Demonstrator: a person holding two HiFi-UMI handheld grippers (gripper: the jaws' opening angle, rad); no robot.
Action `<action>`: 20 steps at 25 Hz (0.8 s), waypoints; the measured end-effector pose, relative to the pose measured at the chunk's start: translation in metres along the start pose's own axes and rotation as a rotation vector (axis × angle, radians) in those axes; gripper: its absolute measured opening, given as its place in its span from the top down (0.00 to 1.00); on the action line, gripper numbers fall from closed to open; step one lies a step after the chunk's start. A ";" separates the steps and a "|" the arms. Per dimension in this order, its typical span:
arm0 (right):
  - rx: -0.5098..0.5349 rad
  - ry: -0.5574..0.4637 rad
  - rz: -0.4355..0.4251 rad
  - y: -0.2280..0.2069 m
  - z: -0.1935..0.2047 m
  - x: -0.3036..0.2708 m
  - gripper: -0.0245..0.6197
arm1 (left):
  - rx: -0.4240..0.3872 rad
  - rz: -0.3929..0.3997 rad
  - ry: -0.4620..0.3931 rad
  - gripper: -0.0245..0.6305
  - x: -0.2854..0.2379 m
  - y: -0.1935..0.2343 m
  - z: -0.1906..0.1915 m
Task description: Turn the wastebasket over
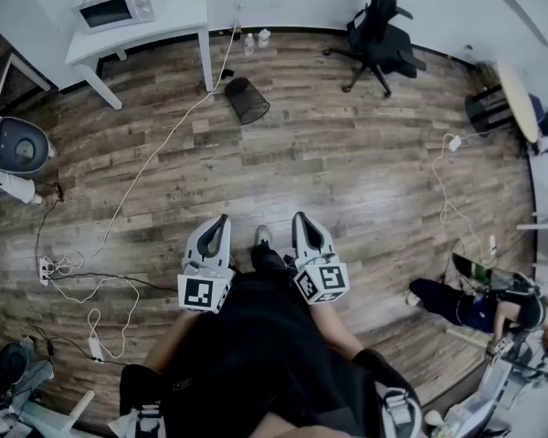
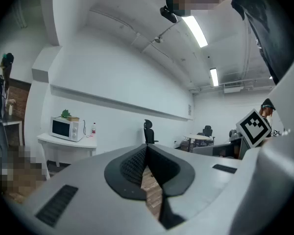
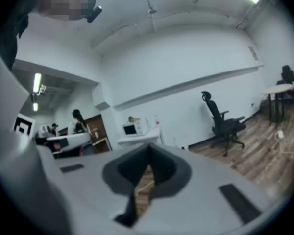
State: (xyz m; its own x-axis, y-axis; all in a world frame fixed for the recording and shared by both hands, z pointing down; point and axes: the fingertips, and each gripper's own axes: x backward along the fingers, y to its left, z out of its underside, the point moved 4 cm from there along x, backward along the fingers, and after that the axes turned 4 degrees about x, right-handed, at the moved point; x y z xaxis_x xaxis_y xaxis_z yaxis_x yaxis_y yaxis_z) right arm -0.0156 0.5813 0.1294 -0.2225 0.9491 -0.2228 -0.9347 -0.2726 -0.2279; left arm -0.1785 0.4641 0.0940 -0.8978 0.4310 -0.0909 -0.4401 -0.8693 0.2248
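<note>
Wood-plank floor (image 1: pixel 347 172) holds a tipped black mesh wastebasket (image 1: pixel 247 99); left tool (image 1: pixel 221 218) and right tool (image 1: pixel 301 217) are closed, empty.

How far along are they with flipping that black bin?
Nothing looks done yet. The wastebasket seems to lie on its side by the table, far from the person. Nothing is in hand: the left gripper and right gripper are shut and empty. Left to do: reaching it, gripping it, turning it.

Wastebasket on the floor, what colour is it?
Black, a round mesh wastebasket; head view shows it best.
</note>
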 end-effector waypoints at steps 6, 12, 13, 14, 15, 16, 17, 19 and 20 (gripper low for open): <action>-0.004 0.001 0.000 0.000 0.001 -0.002 0.91 | -0.007 0.002 0.004 0.91 -0.001 0.002 0.003; -0.020 -0.011 0.005 -0.005 0.001 0.000 0.91 | -0.009 0.007 0.003 0.91 -0.004 -0.002 0.005; -0.027 -0.018 0.007 -0.006 0.000 0.000 0.91 | -0.008 0.008 0.005 0.91 -0.005 -0.002 0.006; -0.033 -0.024 0.008 -0.008 -0.001 0.000 0.91 | -0.006 0.008 0.008 0.91 -0.007 -0.003 0.007; -0.037 -0.028 0.010 -0.010 -0.002 0.000 0.91 | -0.004 0.009 0.010 0.91 -0.008 -0.004 0.007; -0.038 -0.029 0.010 -0.012 -0.002 -0.001 0.91 | -0.001 0.010 0.013 0.91 -0.011 -0.005 0.008; -0.039 -0.029 0.009 -0.015 -0.002 -0.001 0.91 | 0.001 0.011 0.015 0.91 -0.013 -0.006 0.009; -0.039 -0.028 0.010 -0.021 -0.004 -0.002 0.91 | 0.000 0.013 0.018 0.91 -0.019 -0.009 0.010; -0.037 -0.027 0.011 -0.024 -0.005 -0.003 0.91 | -0.001 0.013 0.021 0.91 -0.023 -0.011 0.011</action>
State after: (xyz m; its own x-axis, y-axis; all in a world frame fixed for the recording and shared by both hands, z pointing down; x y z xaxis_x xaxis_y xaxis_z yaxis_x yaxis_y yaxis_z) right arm 0.0091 0.5843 0.1312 -0.2404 0.9499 -0.1996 -0.9215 -0.2880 -0.2605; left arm -0.1533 0.4663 0.1040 -0.9037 0.4144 -0.1079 -0.4283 -0.8751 0.2254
